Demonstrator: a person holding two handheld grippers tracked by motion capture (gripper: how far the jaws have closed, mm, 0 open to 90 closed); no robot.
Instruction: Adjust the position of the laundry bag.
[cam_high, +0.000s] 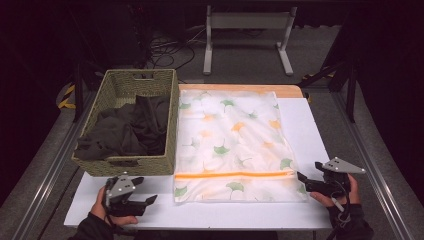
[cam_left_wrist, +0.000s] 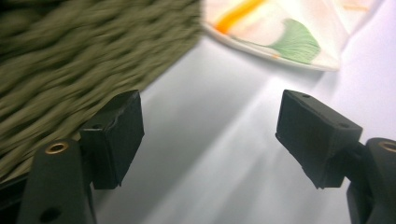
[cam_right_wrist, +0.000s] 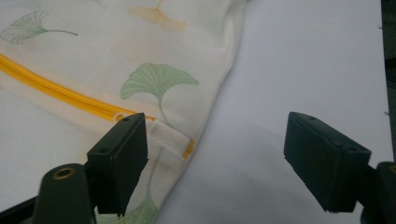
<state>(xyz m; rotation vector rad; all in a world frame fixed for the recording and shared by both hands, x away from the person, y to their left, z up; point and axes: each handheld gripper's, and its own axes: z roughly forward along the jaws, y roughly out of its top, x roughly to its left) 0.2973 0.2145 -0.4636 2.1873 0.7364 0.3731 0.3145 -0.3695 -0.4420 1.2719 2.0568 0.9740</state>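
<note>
A white mesh laundry bag (cam_high: 230, 140) printed with green and orange ginkgo leaves lies flat on the white table (cam_high: 305, 125), its orange zipper (cam_high: 232, 175) running across near the front. In the high view my left gripper (cam_high: 145, 191) is open at the front left, just before the basket, jaws pointing right toward the bag's corner (cam_left_wrist: 289, 42). The left gripper (cam_left_wrist: 210, 135) has only bare table between its jaws. My right gripper (cam_high: 309, 171) is open at the bag's front right corner. The right gripper (cam_right_wrist: 215, 158) has its left jaw over the zipper's end tab (cam_right_wrist: 170, 140), holding nothing.
A woven olive basket (cam_high: 172, 120) stands at the left of the bag, holding dark crumpled clothing (cam_high: 130, 127); its wall (cam_left_wrist: 70, 60) is close beside my left jaw. A wooden strip (cam_high: 290, 91) edges the table's far side. Metal rails run along both table sides.
</note>
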